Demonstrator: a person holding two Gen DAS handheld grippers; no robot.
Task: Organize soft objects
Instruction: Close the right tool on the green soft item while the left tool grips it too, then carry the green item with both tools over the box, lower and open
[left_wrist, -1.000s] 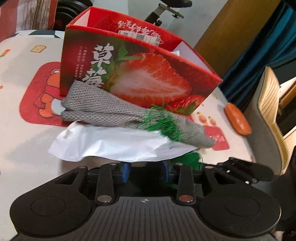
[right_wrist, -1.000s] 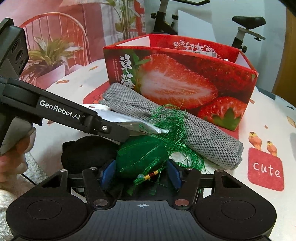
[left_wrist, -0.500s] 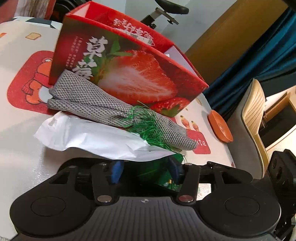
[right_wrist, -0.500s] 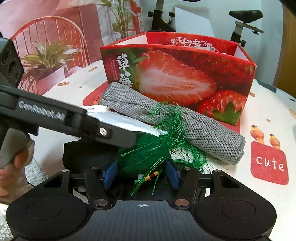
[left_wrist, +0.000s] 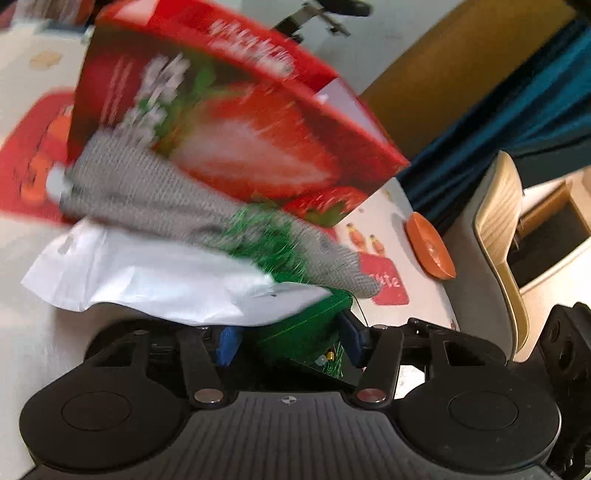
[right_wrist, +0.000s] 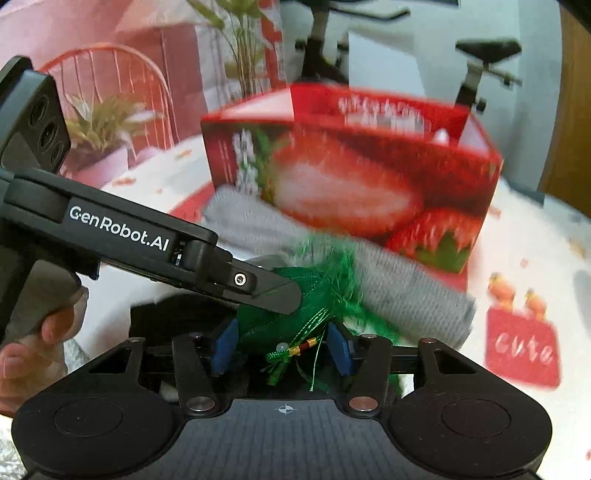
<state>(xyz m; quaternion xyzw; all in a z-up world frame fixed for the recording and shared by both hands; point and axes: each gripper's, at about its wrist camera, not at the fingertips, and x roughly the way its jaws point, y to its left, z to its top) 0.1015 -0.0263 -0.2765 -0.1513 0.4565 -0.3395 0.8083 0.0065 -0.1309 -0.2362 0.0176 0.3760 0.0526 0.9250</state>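
Observation:
A green tasselled pouch (right_wrist: 280, 317) sits between the blue pads of my right gripper (right_wrist: 282, 343), whose jaws are closing and press its sides. My left gripper (left_wrist: 288, 332) comes in from the left, jaws opening. The same pouch (left_wrist: 295, 332) lies between its pads with a gap on the left side. One left finger (right_wrist: 258, 286) rests over the pouch. A white plastic bag (left_wrist: 147, 277) drapes over the left fingertips. A rolled grey knit cloth (right_wrist: 406, 291) lies against the red strawberry box (right_wrist: 351, 177), green tassel threads spread across it.
A flat orange disc (left_wrist: 430, 247) lies on the patterned tablecloth (right_wrist: 535, 240) to the right of the box. A beige chair (left_wrist: 495, 236) stands past the table's edge. An exercise bike (right_wrist: 480, 66) and a potted plant (right_wrist: 99, 133) are behind. A hand (right_wrist: 29, 350) holds the left gripper.
The left jaws have spread apart and the left gripper has tilted, its finger sliding over the pouch. The right pads have drawn in on the pouch. Both views are blurred now.

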